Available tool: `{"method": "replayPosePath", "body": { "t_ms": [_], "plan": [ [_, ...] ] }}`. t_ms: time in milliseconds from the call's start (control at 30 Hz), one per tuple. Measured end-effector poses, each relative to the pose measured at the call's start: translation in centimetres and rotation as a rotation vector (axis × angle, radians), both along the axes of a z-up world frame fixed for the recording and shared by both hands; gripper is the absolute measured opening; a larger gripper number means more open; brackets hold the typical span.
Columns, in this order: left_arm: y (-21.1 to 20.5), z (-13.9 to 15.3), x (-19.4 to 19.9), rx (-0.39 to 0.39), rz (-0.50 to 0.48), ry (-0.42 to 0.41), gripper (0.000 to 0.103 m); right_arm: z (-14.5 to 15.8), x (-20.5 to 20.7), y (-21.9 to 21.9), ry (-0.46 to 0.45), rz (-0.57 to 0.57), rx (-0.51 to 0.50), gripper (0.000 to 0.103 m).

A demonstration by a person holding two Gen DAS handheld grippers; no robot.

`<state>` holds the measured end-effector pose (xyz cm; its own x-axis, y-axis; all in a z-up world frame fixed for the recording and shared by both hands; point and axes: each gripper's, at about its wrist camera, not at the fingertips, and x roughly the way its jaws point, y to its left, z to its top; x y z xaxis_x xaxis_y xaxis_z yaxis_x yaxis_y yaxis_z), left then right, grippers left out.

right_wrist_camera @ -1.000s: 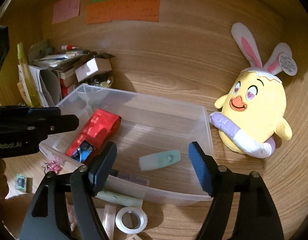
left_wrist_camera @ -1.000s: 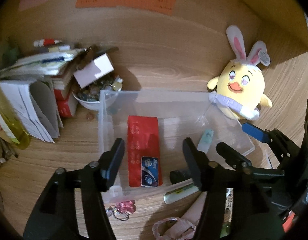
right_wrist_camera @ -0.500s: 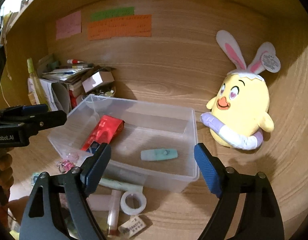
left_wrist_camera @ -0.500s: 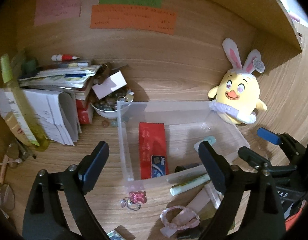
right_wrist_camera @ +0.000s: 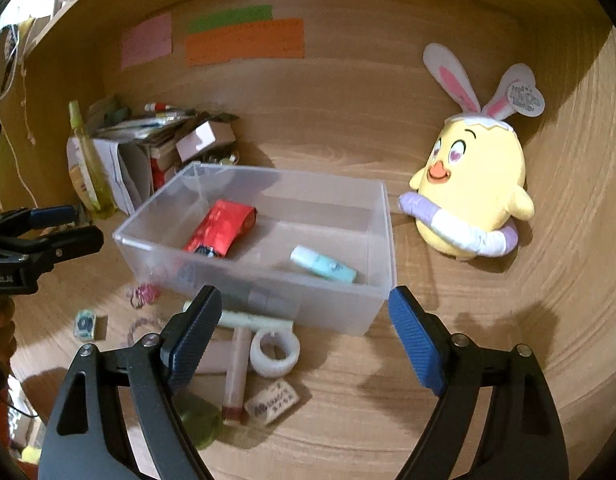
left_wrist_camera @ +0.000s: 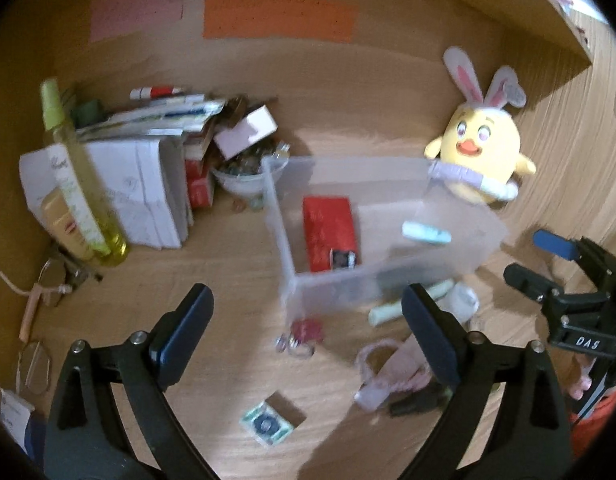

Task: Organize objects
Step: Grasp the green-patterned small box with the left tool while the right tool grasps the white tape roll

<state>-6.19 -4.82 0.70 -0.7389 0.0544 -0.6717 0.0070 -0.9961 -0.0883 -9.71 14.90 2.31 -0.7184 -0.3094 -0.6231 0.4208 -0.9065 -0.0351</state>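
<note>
1. The jaws of the left gripper [left_wrist_camera: 308, 332] are seen spread wide and opening further; nothing is held between them, only bare worktop [left_wrist_camera: 212, 280] and a small pink keyring [left_wrist_camera: 302, 334] lying beyond the gap.
2. The jaws of the right gripper [right_wrist_camera: 304, 334] are held wide apart, and nothing is gripped.
3. A clear plastic box [right_wrist_camera: 372, 280] is placed just ahead of the right jaws, its near wall level with their tips.
4. Inside the box, a red packet [right_wrist_camera: 220, 232] is found ahead of the left pad of the right jaws, and a mint-green tube [right_wrist_camera: 322, 264] ahead of the gap, nearer the right pad.
5. Between the right jaws and the box, a roll of white tape [right_wrist_camera: 274, 354], a pale green stick [right_wrist_camera: 252, 320] and a pinkish tube [right_wrist_camera: 236, 368] are laid on the worktop; a small labelled eraser [right_wrist_camera: 272, 402] sits closer still.
6. A small teal-printed packet [left_wrist_camera: 268, 426] is seen between the left jaws, near their base.
7. A pink hair tie [left_wrist_camera: 388, 372] lies just inside the right pad of the left jaws.
8. A yellow plush chick [right_wrist_camera: 468, 196] with rabbit ears is stood well beyond the right pad of the right jaws, beside the box.
9. A stack of papers [left_wrist_camera: 148, 184] and a yellow-green bottle [left_wrist_camera: 80, 176] are kept far ahead of the left jaws, to their left.
</note>
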Motion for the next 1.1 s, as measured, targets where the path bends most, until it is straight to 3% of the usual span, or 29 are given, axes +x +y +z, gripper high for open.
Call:
{"method": "replayPosePath", "body": {
  "t_ms": [400, 733, 800, 867, 967, 1100],
  "plan": [
    [-2.1, -4.4, 2.5, -0.009, 0.030, -0.104, 0.096, -4.4, 0.0, 0.8, -0.119, -0.031, -0.006, 0.083],
    [-2.4, -7.1, 4.2, -0.010, -0.001, -0.178, 0.096, -5.7, -0.8, 1.1, -0.181, -0.037, -0.041, 0.082],
    [-2.4, -7.5, 4.5, -0.012, -0.006, -0.185, 0.096, -5.9, -1.1, 1.0, -0.194, -0.031, -0.048, 0.079],
    [-2.5, -7.7, 4.7, -0.003, -0.008, -0.187, 0.096, -6.1, -1.4, 0.7, -0.203, -0.026, -0.052, 0.066],
    [-2.9, -8.0, 4.8, 0.026, -0.006, -0.194, 0.096, -6.6, -1.7, -0.1, -0.223, -0.009, -0.038, 0.059],
    [-2.8, -8.3, 4.7, 0.027, -0.019, -0.192, 0.079, -6.8, -2.0, -0.8, -0.226, 0.001, -0.024, 0.059]
  ]
}}
